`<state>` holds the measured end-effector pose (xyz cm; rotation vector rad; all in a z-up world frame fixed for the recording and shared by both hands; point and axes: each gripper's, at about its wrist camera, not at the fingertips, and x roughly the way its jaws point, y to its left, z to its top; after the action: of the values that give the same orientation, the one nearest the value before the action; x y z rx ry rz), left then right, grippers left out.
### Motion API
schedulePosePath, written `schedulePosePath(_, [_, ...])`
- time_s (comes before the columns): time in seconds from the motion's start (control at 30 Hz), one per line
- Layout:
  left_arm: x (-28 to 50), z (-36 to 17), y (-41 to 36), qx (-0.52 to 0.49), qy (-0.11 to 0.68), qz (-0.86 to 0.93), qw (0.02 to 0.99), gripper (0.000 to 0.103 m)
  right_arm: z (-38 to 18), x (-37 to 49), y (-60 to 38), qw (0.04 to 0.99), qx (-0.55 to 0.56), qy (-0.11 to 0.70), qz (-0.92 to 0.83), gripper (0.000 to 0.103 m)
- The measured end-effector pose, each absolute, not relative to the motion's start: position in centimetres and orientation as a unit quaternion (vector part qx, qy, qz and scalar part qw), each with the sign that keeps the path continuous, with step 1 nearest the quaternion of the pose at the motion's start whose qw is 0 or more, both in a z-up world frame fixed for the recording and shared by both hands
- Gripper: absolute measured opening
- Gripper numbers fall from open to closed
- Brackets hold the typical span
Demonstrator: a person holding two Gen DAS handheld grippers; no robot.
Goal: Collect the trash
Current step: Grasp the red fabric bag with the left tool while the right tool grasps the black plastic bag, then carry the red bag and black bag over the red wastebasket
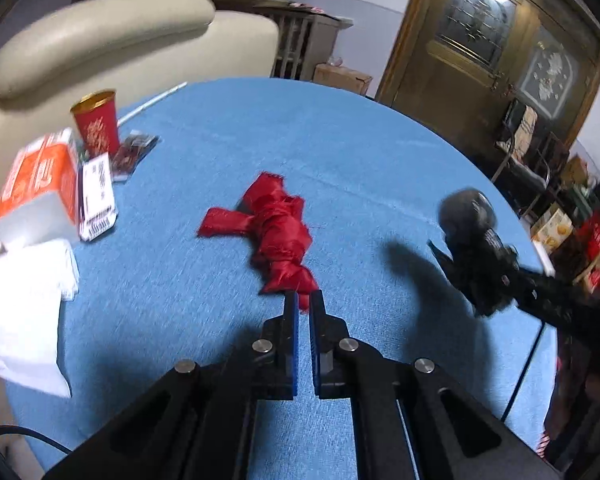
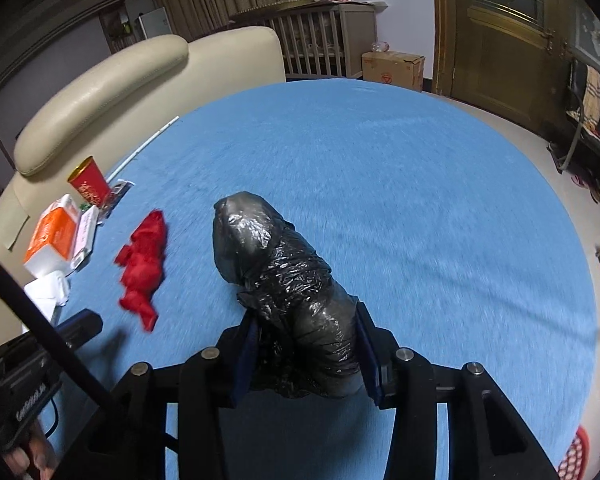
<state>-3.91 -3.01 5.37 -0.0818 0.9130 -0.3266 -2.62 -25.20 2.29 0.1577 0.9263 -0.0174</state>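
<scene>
**Colours on my table**

My table cloth (image 2: 400, 200) is plain mid blue. At centre of my left view lies a glossy scarlet ribbon (image 1: 278, 236). Upper left there stands a red cup (image 1: 96, 124) with gold patterning and a gold inside, beside an orange-and-white carton (image 1: 36, 188) and a white slip printed in black (image 1: 96, 196). White tissue (image 1: 24, 312) fills the lower left. My right gripper (image 2: 306, 344), black with blue pads, shows a shiny black plastic roll (image 2: 284, 284). My left gripper (image 1: 304, 304) matches it. The sofa (image 2: 100, 92) is cream.
</scene>
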Motion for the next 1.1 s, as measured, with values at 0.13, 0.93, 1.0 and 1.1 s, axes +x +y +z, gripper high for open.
schedulePosePath(0.13, [-2.8,5.7,-2.9,-0.043,0.436,-0.131,0.889,0.085,2.8,-5.1,-25.8,0.894,0.101,0.436,-0.008,0.047])
schedulePosePath(0.93, [-1.9,5.0,-5.7,0.002,0.445,-0.142,0.884,0.025,3.1,-8.9,-26.5,0.894,0.143,0.424,-0.009,0.047])
schedulePosePath(1.0, [-3.0,5.5,-6.4,0.011,0.439,-0.148,0.886,0.025,2.9,-9.5,-26.5,0.894,0.145,0.424,-0.01,0.047])
schedulePosePath(1.1, [-4.7,6.0,-7.3,0.025,0.432,-0.158,0.887,0.025,2.8,-10.5,-26.7,0.893,0.151,0.423,-0.014,0.047])
